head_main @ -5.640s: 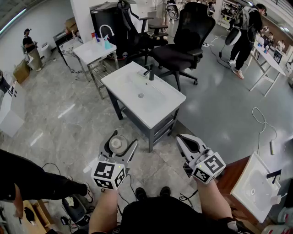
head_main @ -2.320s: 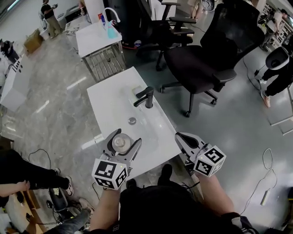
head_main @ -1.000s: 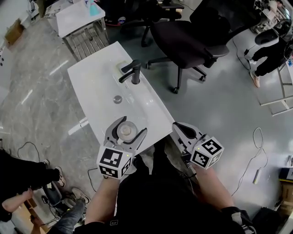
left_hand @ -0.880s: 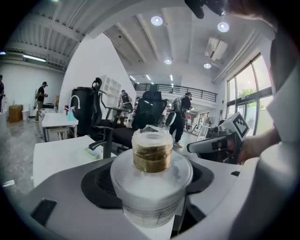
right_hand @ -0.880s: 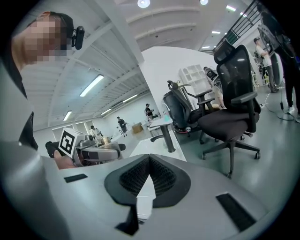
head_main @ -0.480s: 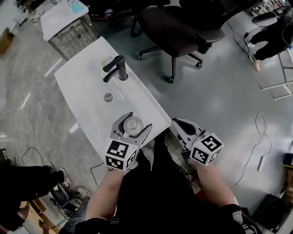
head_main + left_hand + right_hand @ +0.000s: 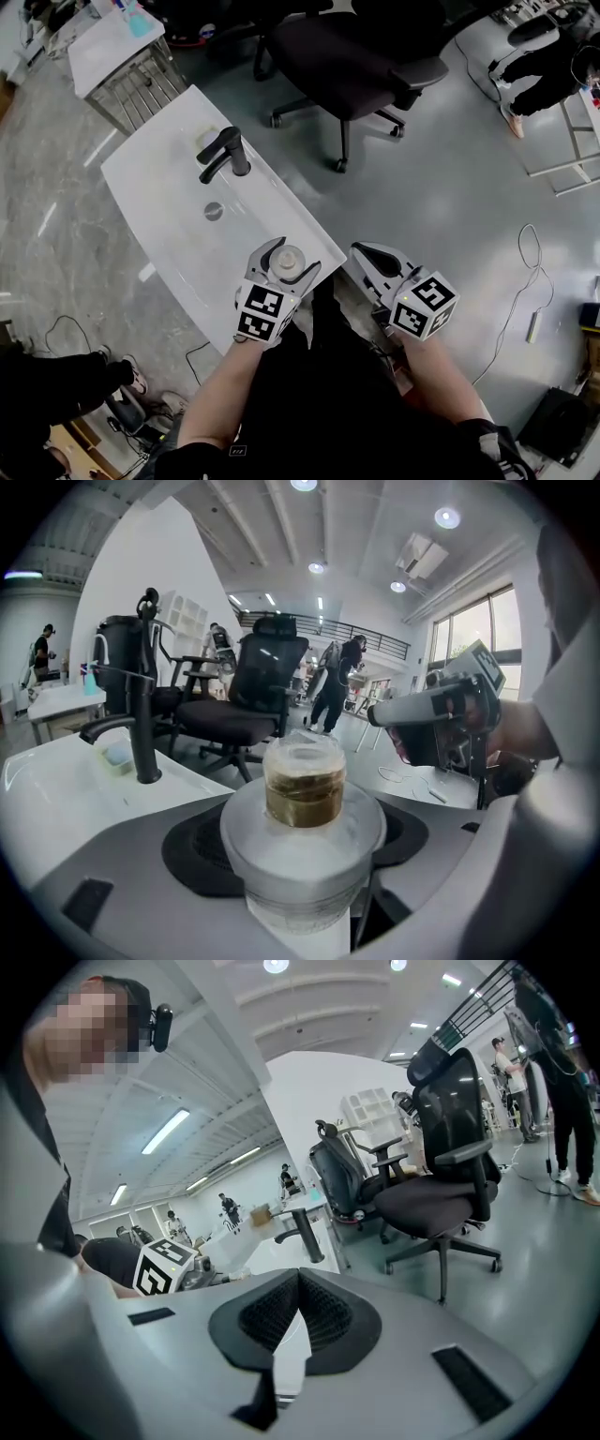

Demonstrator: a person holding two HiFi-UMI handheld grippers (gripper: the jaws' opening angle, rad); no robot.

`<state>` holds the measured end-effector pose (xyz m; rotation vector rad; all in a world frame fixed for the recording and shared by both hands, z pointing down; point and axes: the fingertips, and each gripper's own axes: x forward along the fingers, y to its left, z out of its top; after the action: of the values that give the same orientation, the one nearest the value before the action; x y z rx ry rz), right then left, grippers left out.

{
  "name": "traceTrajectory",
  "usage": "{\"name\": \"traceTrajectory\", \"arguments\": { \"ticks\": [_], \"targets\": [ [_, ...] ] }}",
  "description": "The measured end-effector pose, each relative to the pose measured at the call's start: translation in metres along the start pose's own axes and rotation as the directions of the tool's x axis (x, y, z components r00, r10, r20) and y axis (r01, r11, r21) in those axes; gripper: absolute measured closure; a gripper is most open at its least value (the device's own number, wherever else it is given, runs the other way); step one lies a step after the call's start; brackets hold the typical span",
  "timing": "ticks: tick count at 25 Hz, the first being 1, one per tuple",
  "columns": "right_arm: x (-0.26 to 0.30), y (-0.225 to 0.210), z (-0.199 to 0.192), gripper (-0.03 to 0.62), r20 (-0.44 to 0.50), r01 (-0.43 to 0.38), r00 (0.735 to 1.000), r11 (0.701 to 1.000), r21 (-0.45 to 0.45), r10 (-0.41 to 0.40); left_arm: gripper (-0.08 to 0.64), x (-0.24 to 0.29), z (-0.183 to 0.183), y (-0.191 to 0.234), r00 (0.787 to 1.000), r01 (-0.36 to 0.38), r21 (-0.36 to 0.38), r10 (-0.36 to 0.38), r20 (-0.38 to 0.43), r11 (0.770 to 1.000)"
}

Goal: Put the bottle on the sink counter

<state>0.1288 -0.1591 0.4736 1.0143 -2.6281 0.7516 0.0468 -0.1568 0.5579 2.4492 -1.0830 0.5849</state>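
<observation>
Left gripper view: bottle amber-filled | head view: over sink counter

The bottle looks like frosted, translucent plastic. The white bench is smooth and glossy, its tap matt black. The grey floor has a polished sheen.

The person wears a black top. The left gripper and the right gripper are both light grey 2-jaw tools, with smooth rounded shells and black ribbed pads inside. Behind the jaws each one carries a white cube with black square markers on its faces.
</observation>
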Motion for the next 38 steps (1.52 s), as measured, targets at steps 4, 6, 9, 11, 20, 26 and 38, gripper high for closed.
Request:
{"name": "traceTrajectory", "arguments": {
  "ticks": [4, 6, 9, 11, 20, 26, 38],
  "targets": [
    [0.003, -0.005, -0.001, 0.577, -0.008, 0.008, 1.0, 1.0, 0.003, -0.008, 0.209, 0.018, -0.01, 0.0, 0.999, 0.019, 0.025, -0.018, -0.039, 0.999],
    [0.003, -0.006, -0.006, 0.578, -0.019, 0.014, 1.0, 1.0, 0.009, -0.014, 0.209, 0.025, -0.017, -0.001, 0.998, 0.03, 0.024, -0.029, -0.055, 0.999],
    [0.002, -0.011, -0.009, 0.577, -0.032, 0.024, 0.999, 1.0, 0.011, -0.024, 0.209, 0.037, -0.023, 0.001, 0.997, 0.037, 0.021, -0.035, -0.072, 0.999],
    [0.003, -0.015, -0.011, 0.578, -0.036, 0.031, 0.999, 0.999, 0.014, -0.03, 0.209, 0.043, -0.027, 0.003, 0.996, 0.038, 0.02, -0.037, -0.082, 0.999],
    [0.006, -0.022, -0.013, 0.577, -0.046, 0.046, 0.998, 0.999, 0.026, -0.045, 0.209, 0.062, -0.045, 0.009, 0.991, 0.042, 0.032, -0.037, -0.132, 0.999],
    [0.006, -0.024, -0.015, 0.578, -0.061, 0.054, 0.997, 0.998, 0.03, -0.052, 0.209, 0.069, -0.051, 0.008, 0.987, 0.052, 0.028, -0.048, -0.151, 0.998],
    [0.0, -0.025, -0.02, 0.578, -0.069, 0.046, 0.997, 0.999, 0.028, -0.044, 0.209, 0.078, -0.048, 0.004, 0.989, 0.048, 0.034, -0.042, -0.143, 0.998]
  ]
}}
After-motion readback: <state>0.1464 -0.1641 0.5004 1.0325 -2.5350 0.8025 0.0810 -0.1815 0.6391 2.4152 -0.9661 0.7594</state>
